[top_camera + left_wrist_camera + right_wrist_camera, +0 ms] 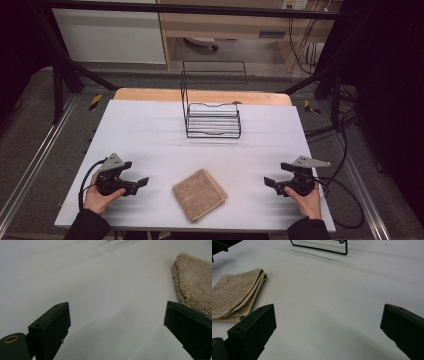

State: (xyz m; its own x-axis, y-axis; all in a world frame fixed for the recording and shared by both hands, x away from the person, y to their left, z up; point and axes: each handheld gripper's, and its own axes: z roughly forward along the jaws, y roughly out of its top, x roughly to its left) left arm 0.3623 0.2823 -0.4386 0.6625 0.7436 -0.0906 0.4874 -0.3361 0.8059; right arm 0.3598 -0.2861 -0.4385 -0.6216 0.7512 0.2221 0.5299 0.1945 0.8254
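Right now both my tools — left tool point(141, 181), right tool point(269, 183) — flank the folded towel point(199, 194), jaws spread, empty — next comes reaching in to grasp it.

left gripper point(141, 181) agape, right gripper point(270, 182) agape

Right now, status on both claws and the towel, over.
Left claw open, right claw open, both empty. Folded towel flat on the table between them, untouched. Wire rack stands farther back; nothing in the way.
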